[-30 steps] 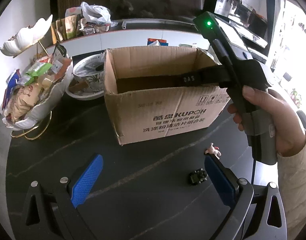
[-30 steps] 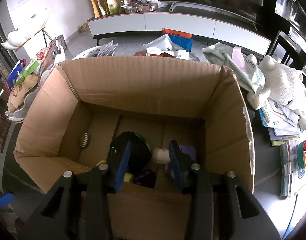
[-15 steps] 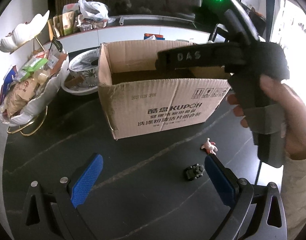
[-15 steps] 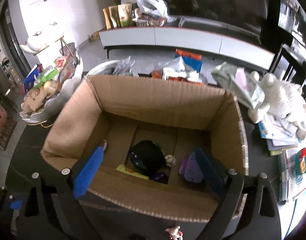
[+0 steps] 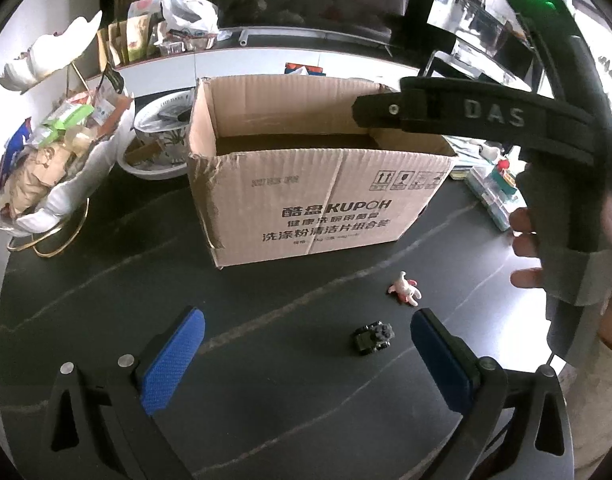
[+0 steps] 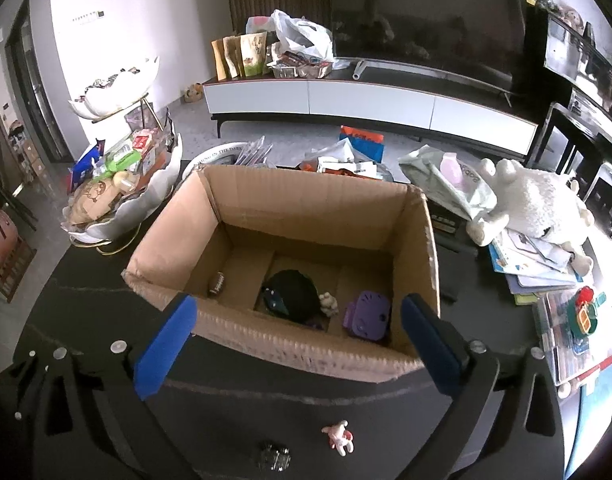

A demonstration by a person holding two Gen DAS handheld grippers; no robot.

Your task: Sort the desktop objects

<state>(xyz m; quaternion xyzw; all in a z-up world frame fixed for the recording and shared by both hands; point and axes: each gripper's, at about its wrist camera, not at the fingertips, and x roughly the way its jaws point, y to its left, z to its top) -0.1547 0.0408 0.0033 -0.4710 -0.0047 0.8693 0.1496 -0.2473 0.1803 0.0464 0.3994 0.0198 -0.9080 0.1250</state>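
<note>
The right gripper (image 6: 298, 340) hangs over the cardboard box's (image 6: 306, 354) near rim, jaws opening wide with nothing between them. That drop looks done. Two pieces remain on the dark table (image 5: 266, 380): a pink figurine (image 5: 403, 288) and a small black toy car (image 5: 373, 337), which sits inside the left gripper's (image 5: 306, 360) spread, empty jaws, angled downward, calling for a descent and squeeze.

home living room | television (image 6: 425, 28) | low media cabinet (image 6: 365, 104)
</note>
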